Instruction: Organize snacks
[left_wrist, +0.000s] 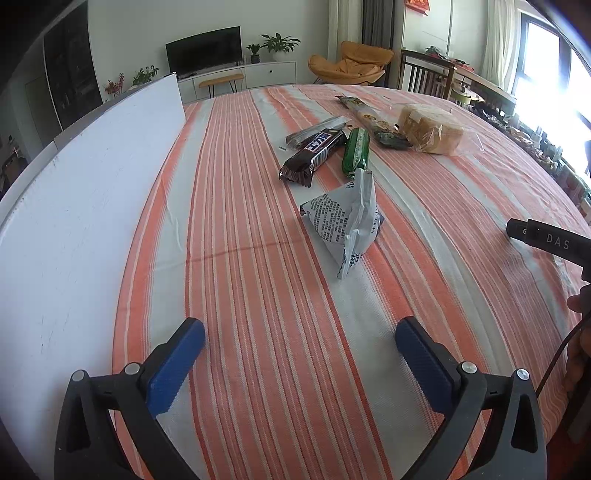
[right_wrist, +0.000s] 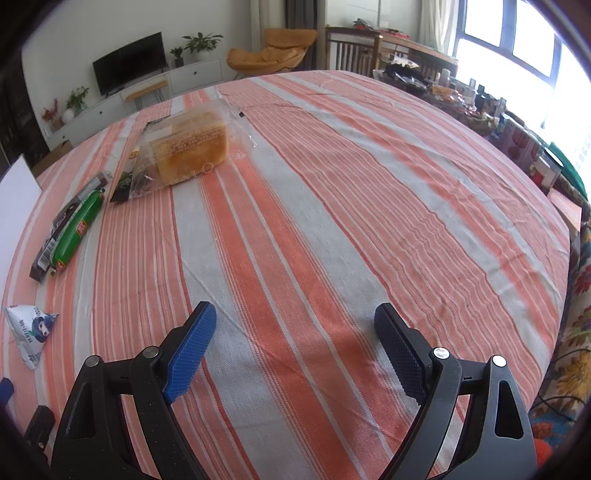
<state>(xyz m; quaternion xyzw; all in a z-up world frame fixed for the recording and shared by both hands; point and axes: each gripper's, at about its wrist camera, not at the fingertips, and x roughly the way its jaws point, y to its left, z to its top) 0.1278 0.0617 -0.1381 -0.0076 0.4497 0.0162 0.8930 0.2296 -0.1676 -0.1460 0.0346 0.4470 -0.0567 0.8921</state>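
The left tool (left_wrist: 299, 354) is held released, nothing between its blue pads, above the striped surface (left_wrist: 258, 295). The right tool (right_wrist: 295, 343) is likewise spread wide and unloaded. Just ahead of the left tool a white triangular pouch (left_wrist: 347, 225) is seen; beyond it a brown bar (left_wrist: 314, 153) and a green tube (left_wrist: 355, 149) lie side by side. Nearer the far edge a bagged loaf (left_wrist: 432, 127) is set. A white board (left_wrist: 74, 221) runs along the left edge.

Right gripper (left_wrist: 550, 240) cut off at frame edge
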